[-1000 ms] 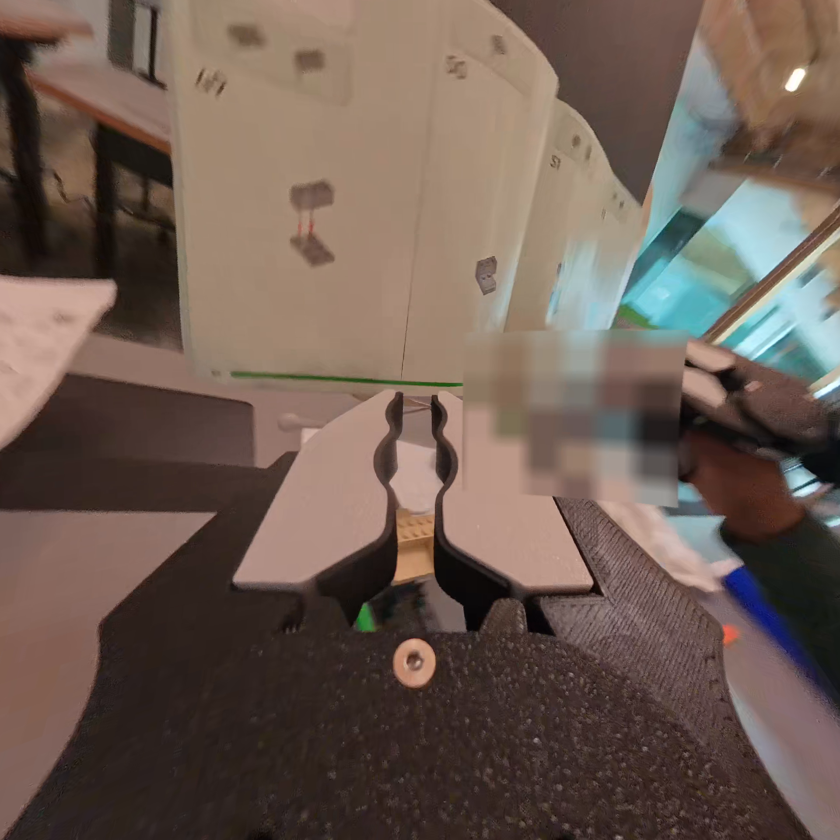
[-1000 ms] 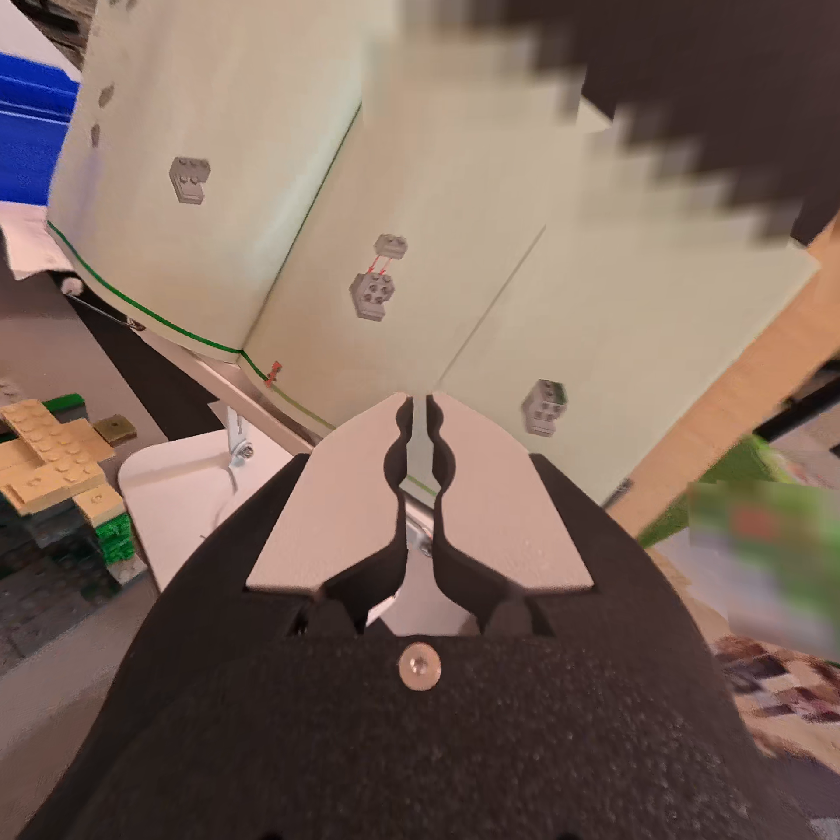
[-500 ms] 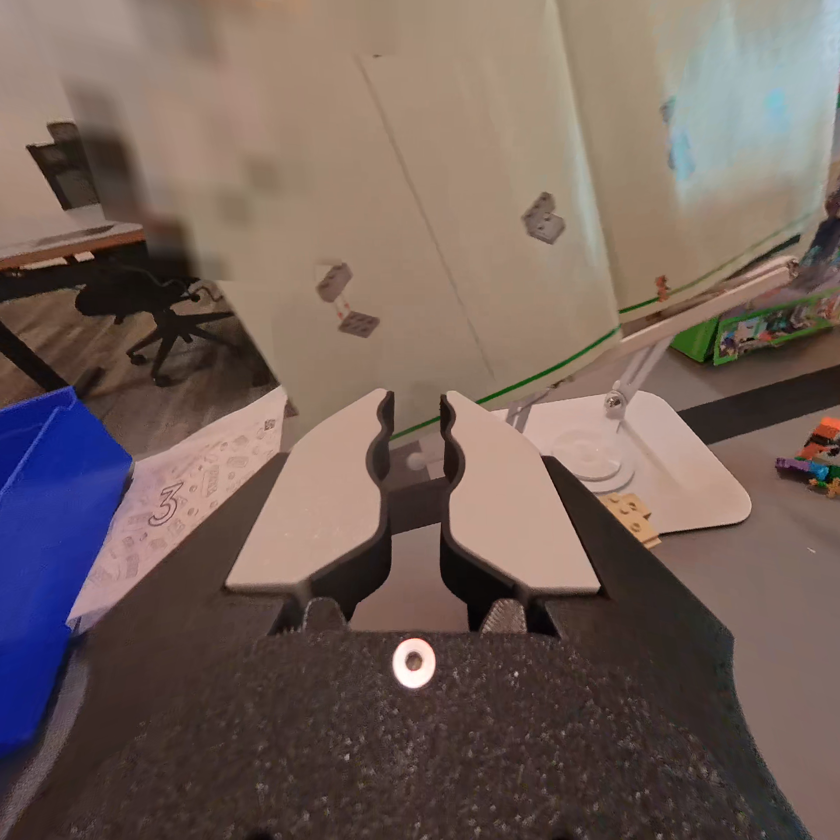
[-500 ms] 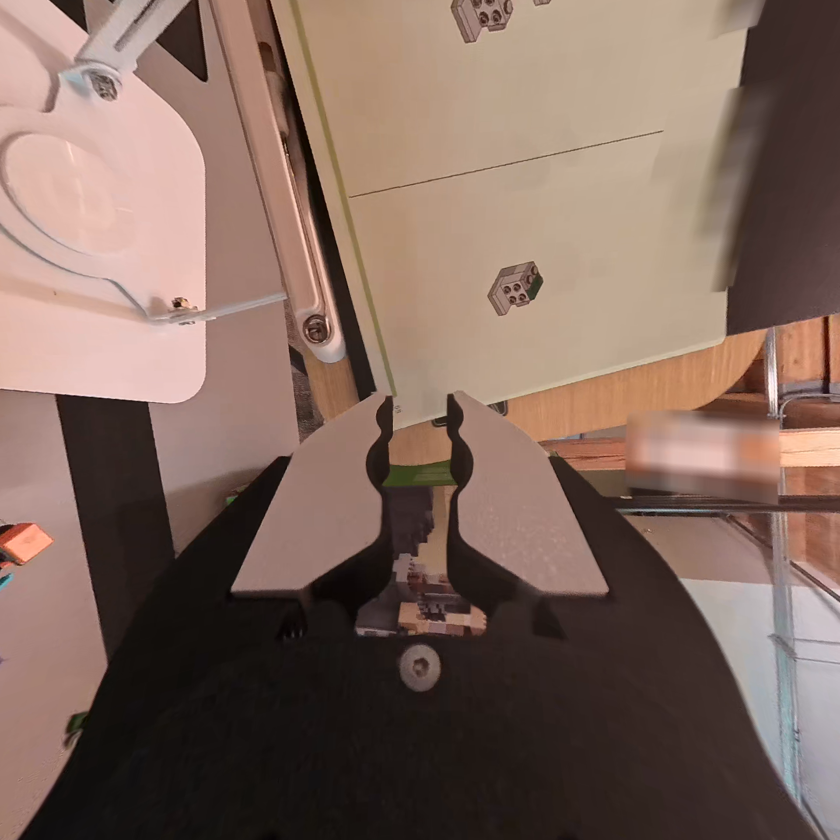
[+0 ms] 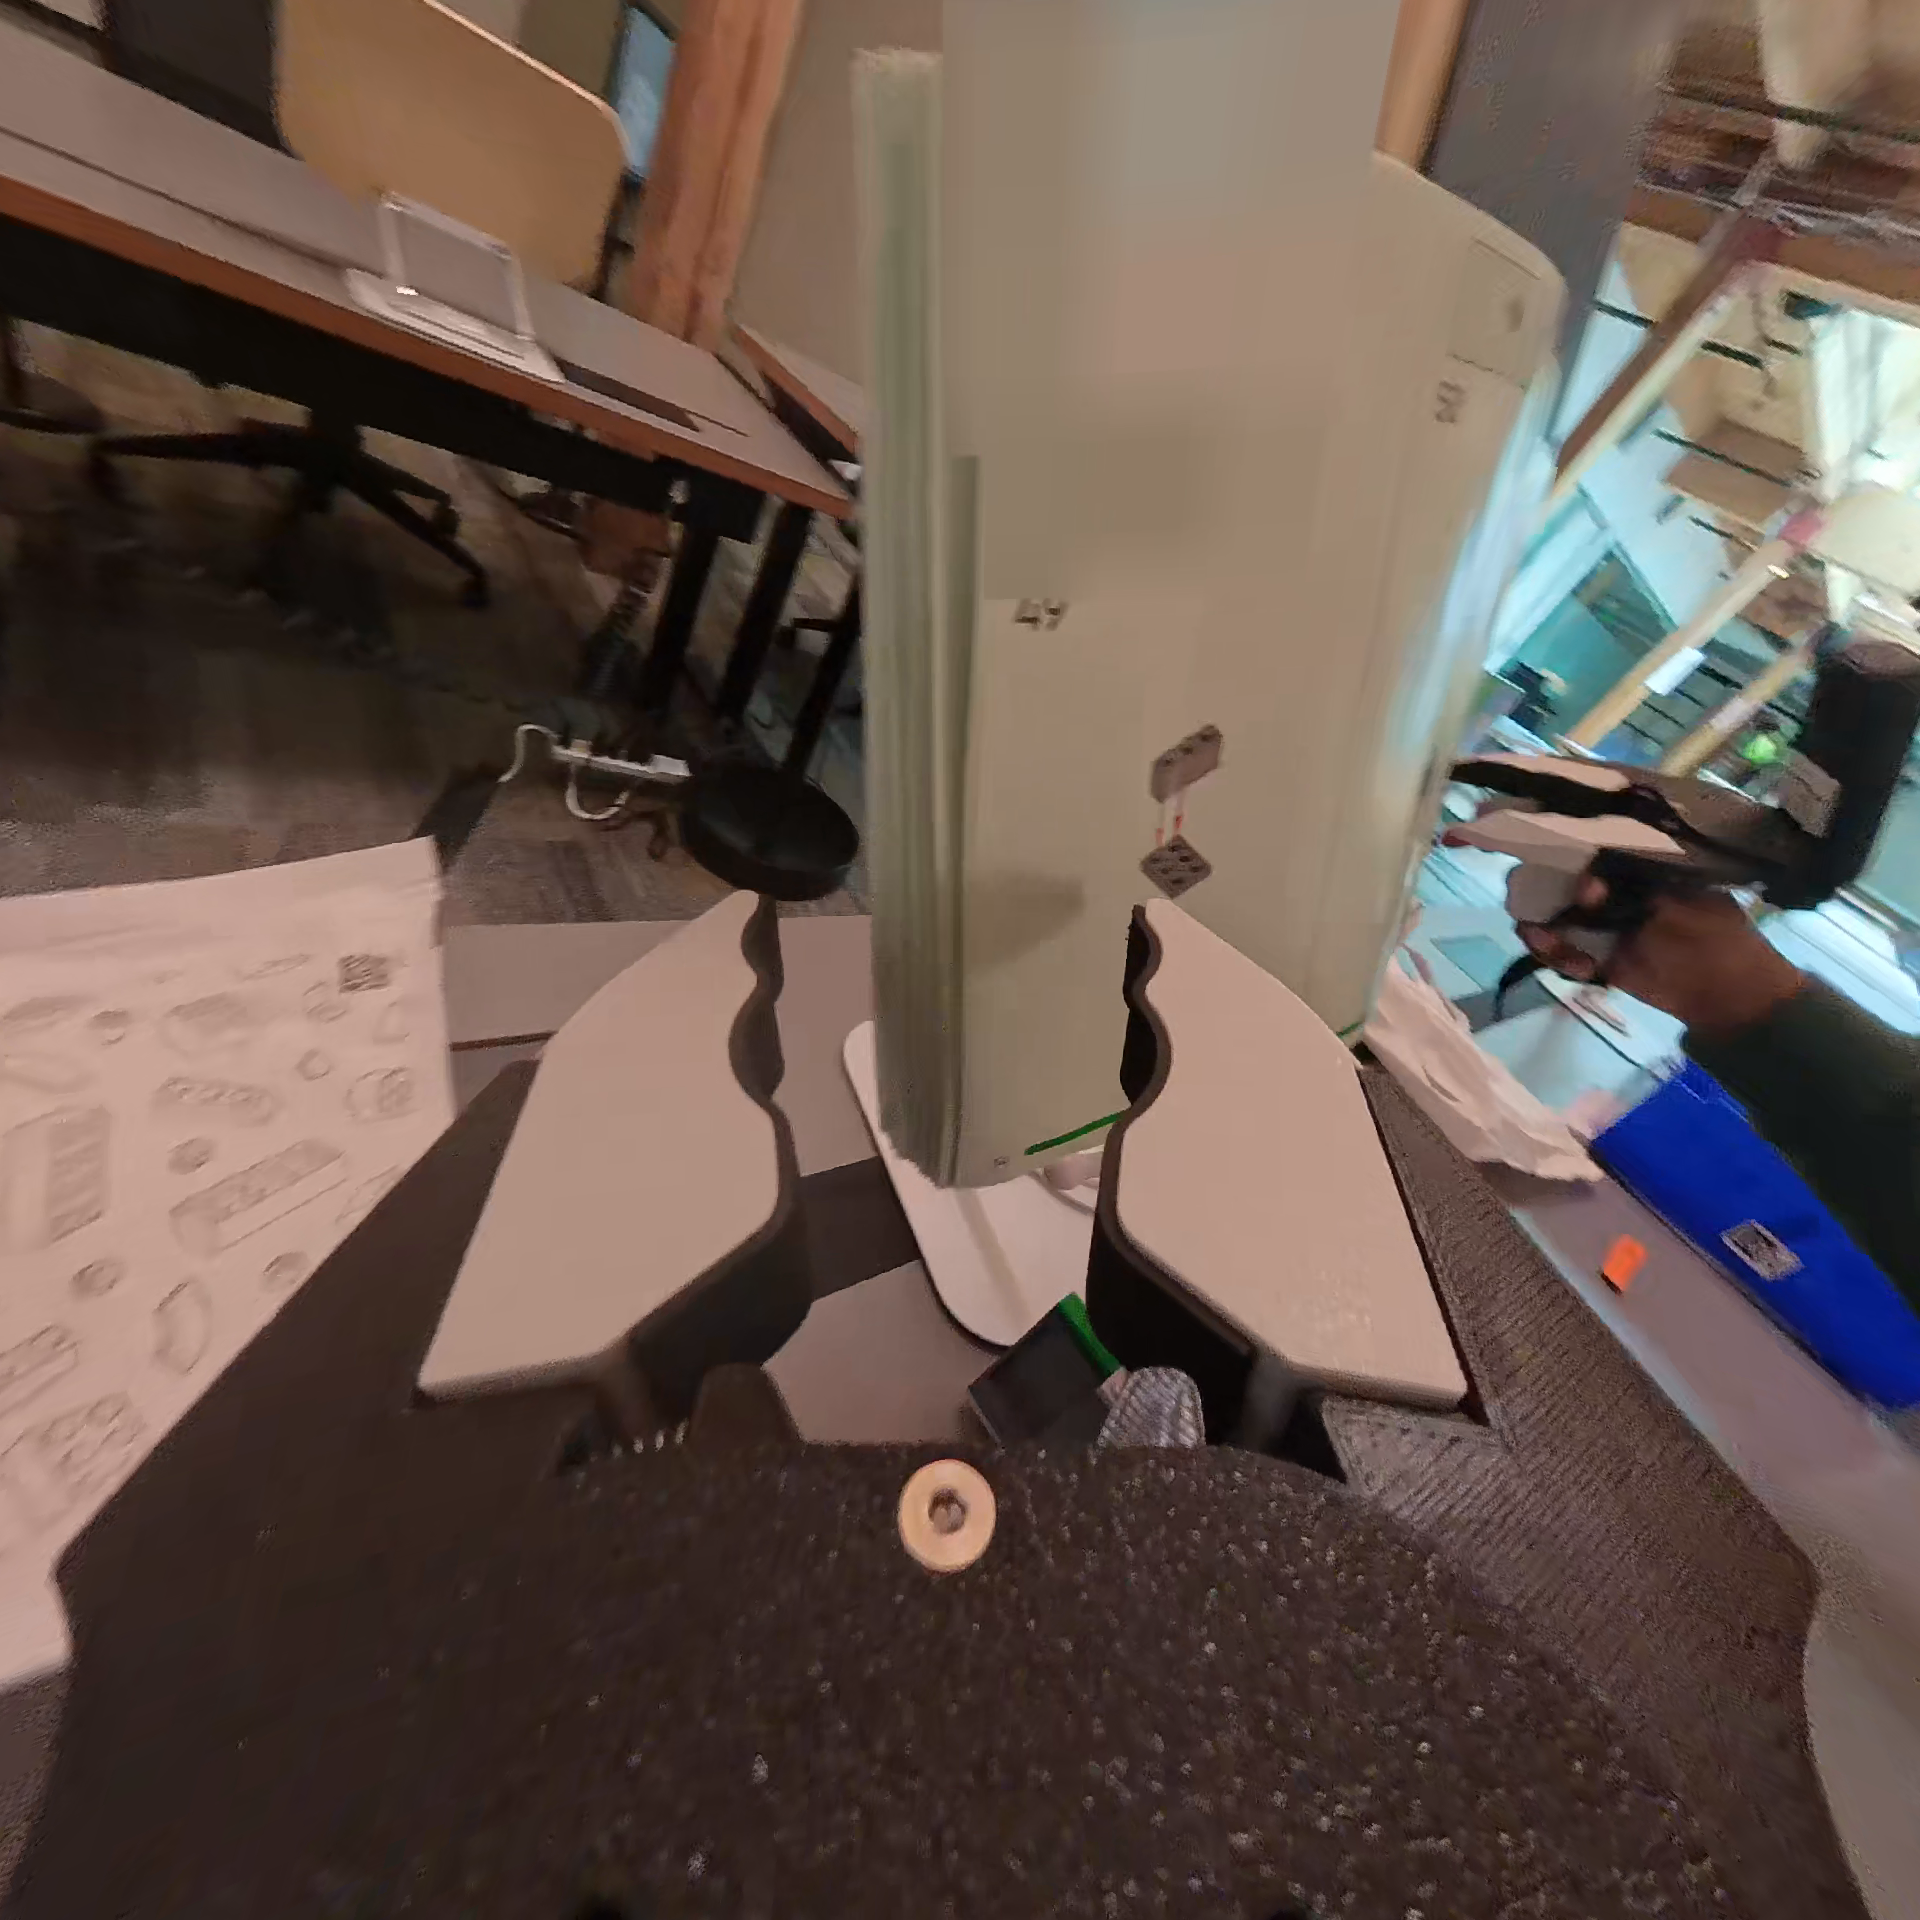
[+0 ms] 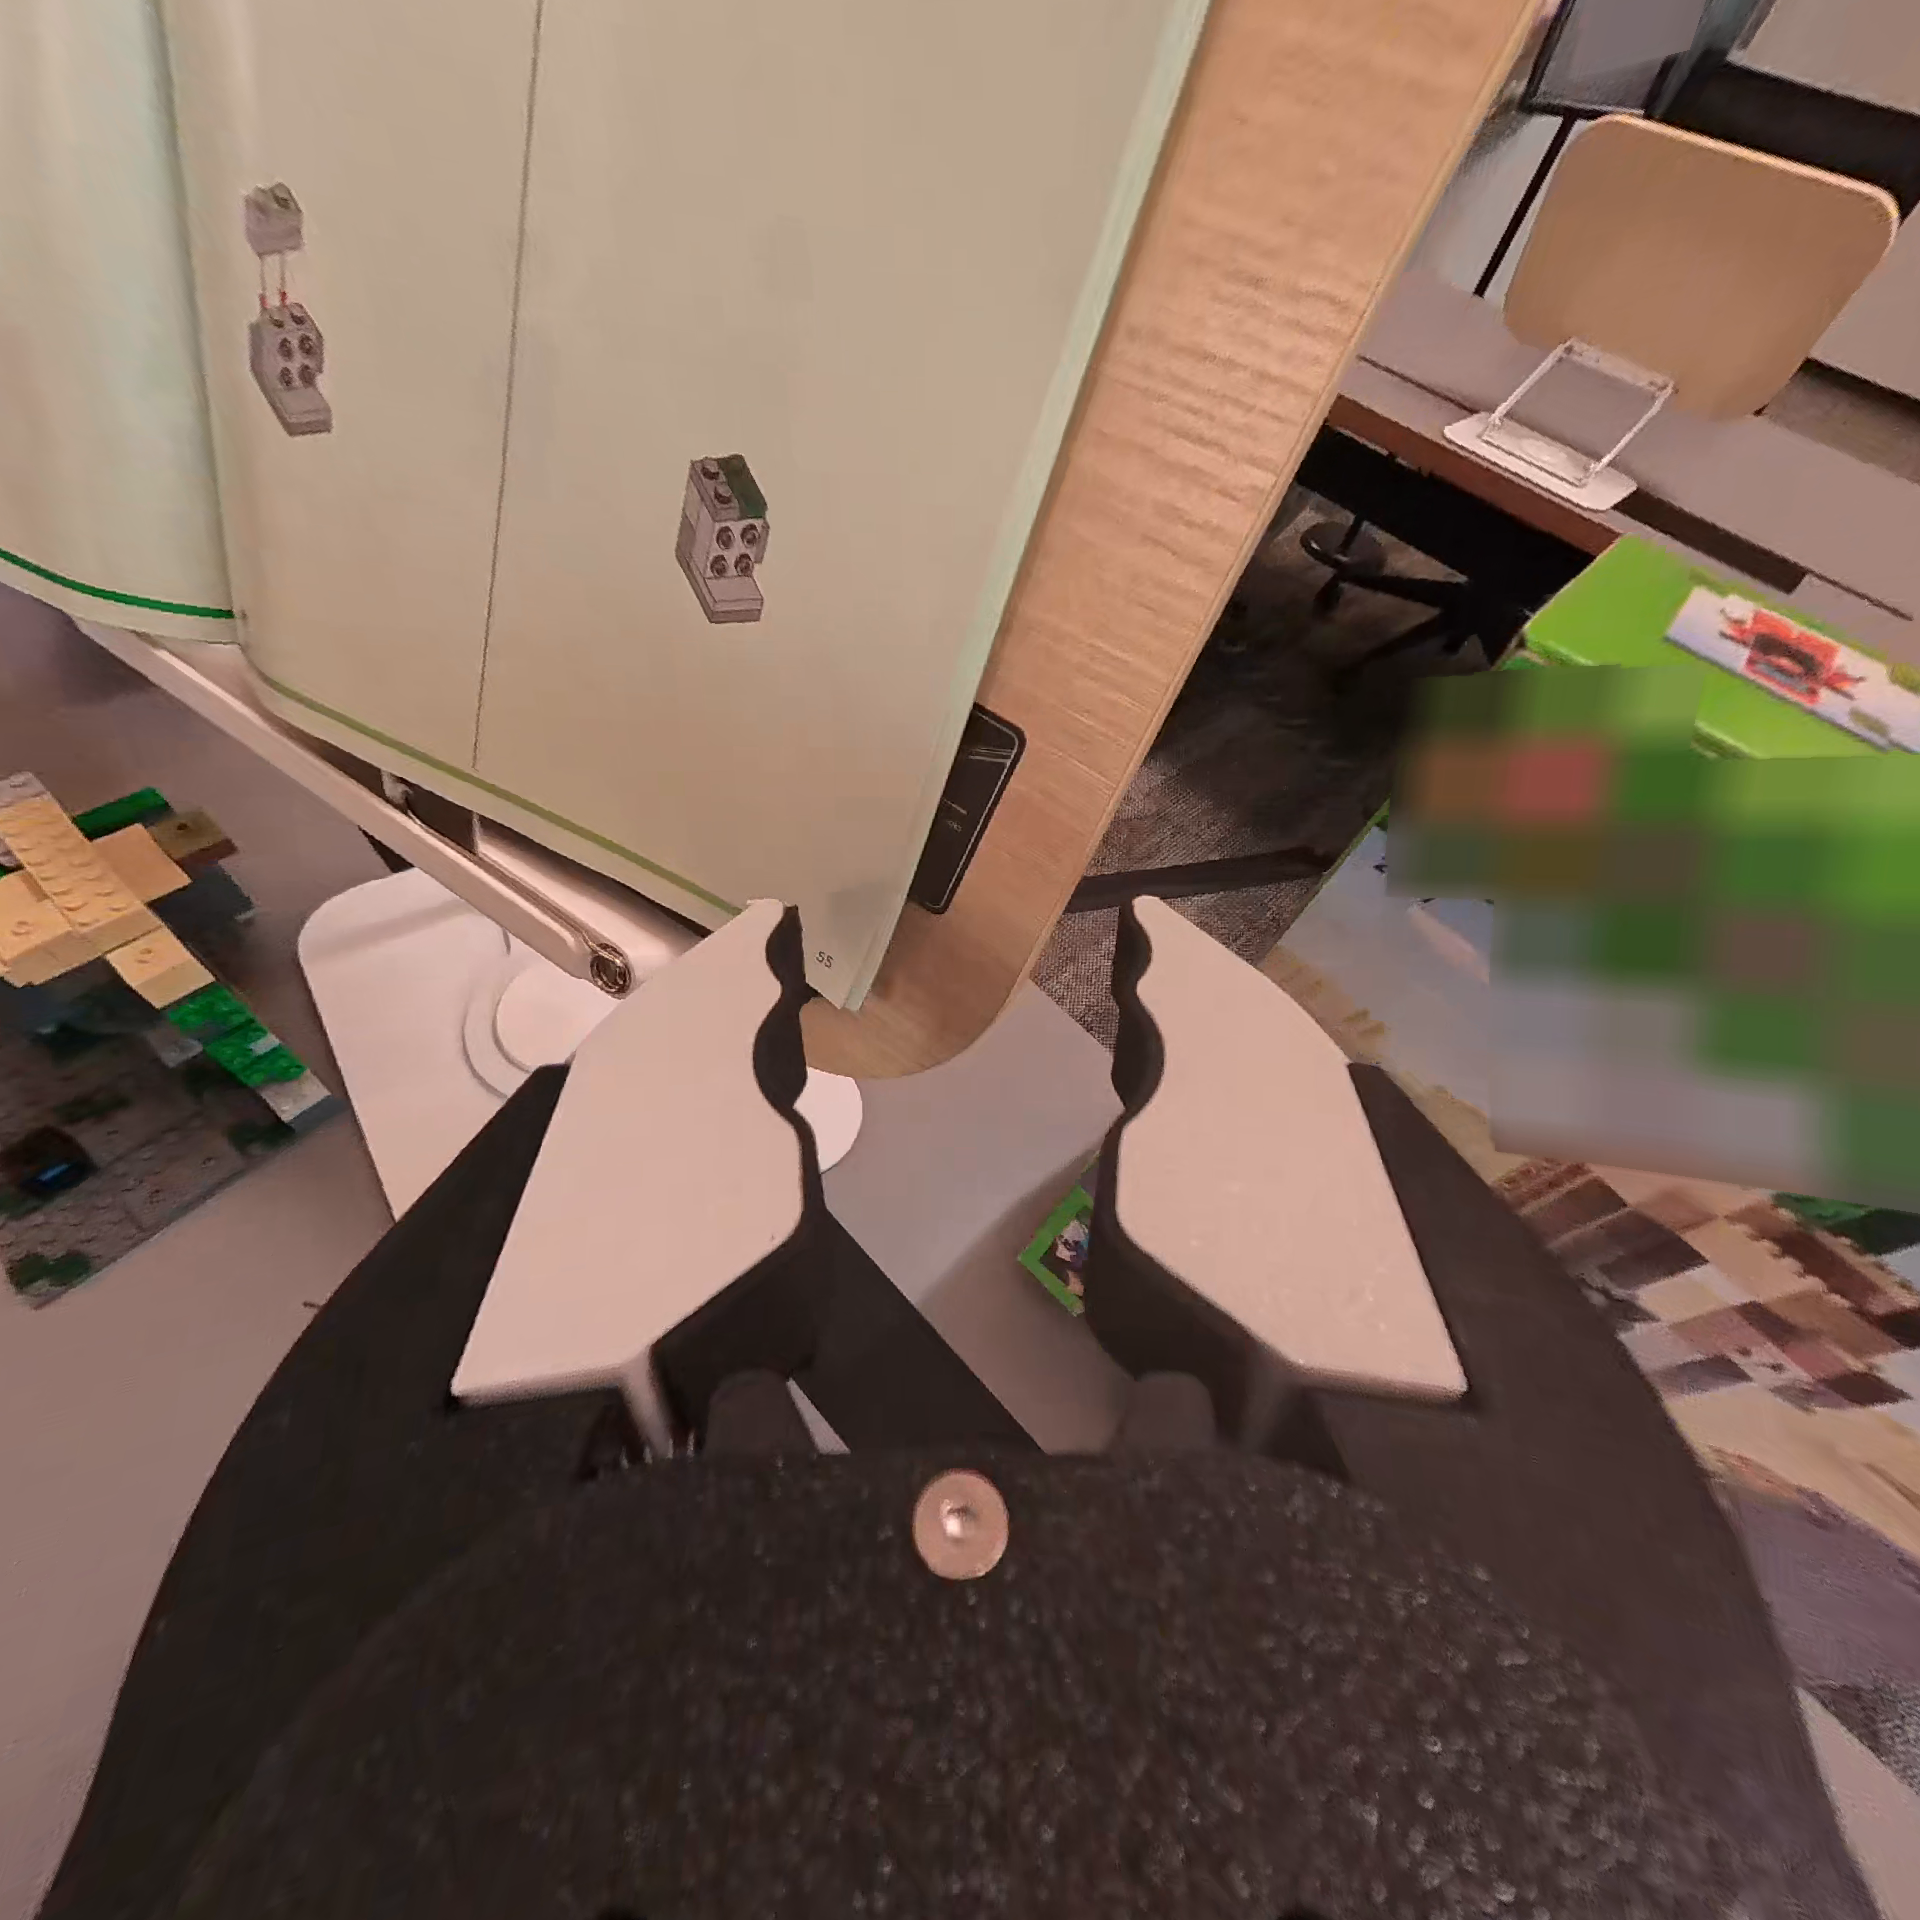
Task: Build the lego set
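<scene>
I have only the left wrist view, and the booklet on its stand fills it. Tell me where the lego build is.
Observer: The partly built lego model sits on the table, right beside the white stand base, to its left in the right wrist view.
Operator: Report the right gripper's state.
Observer: The right gripper is open and empty, pointing at the lower corner of the instruction booklet.
Operator: Say what lies to its right.
Observer: A green box lies there, farther back than the gripper.
</scene>
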Demonstrator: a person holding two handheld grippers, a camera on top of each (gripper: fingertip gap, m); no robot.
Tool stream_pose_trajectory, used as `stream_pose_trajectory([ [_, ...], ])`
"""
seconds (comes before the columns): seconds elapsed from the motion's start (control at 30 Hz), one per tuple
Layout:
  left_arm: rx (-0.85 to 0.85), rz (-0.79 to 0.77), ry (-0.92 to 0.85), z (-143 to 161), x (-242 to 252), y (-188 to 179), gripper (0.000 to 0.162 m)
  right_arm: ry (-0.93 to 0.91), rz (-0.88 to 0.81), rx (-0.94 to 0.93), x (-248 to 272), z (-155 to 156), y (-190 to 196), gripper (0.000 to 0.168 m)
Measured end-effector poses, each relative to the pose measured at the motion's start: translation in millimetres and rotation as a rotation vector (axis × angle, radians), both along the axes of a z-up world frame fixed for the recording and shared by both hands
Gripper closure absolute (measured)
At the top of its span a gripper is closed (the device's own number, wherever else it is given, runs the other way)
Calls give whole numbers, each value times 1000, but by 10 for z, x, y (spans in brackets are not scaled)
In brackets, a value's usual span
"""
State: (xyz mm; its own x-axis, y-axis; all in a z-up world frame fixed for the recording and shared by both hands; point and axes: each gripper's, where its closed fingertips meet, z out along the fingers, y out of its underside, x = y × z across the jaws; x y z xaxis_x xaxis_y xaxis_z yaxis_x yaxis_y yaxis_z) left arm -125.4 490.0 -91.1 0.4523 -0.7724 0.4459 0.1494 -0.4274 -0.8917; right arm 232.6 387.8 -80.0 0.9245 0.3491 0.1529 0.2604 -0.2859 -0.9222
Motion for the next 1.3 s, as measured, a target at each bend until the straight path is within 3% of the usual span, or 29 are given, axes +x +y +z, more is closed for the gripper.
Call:
stream_pose_trajectory([
  [0.13, 48, -101, 35, 9, 162, -38, 118, 23, -2, 5, -10, -42, -8, 111],
  [0.2, 78, -106, 114, -17, 182, -36, 140, 23, 1, 3, -9, -54, -24, 111],
  [0.23, 124, -62, 158, 8, 152, 1, 158, 23, 1, 8, -3, -50, -32, 111],
  [0.27, 180, -41, 171, 86, 141, -3, 162, 22, -1, 14, 7, -41, -40, 112],
  [0.4, 302, -32, 245, 302, 219, -97, 162, 18, -2, 27, 21, -24, -59, 113],
  [0.6, 276, -15, 224, 334, 194, -108, 162, 10, -15, 33, -11, -25, -84, 113],
  [0.67, 239, -26, 171, 310, 154, -112, 148, -17, -26, 39, -26, -20, -97, 114],
  [0.8, 213, -7, 132, 260, 50, -83, 137, -46, -32, 96, -178, 148, -142, 119],
  [0.93, 146, -26, 70, 190, 34, -24, 113, -103, 65, 147, -698, 348, -200, 124],
  [1.1, 125, -18, 86, 14, 99, 89, 92, -179, 166, 102, -1400, 337, -38, 122],
  [1.2, 60, -81, 68, -105, 181, 98, 77, -193, 159, 62, -1524, 272, 111, 122],
  [1.3, 26, -154, 23, -125, 256, 58, 75, -171, 134, 26, -1492, 196, 204, 122],
])
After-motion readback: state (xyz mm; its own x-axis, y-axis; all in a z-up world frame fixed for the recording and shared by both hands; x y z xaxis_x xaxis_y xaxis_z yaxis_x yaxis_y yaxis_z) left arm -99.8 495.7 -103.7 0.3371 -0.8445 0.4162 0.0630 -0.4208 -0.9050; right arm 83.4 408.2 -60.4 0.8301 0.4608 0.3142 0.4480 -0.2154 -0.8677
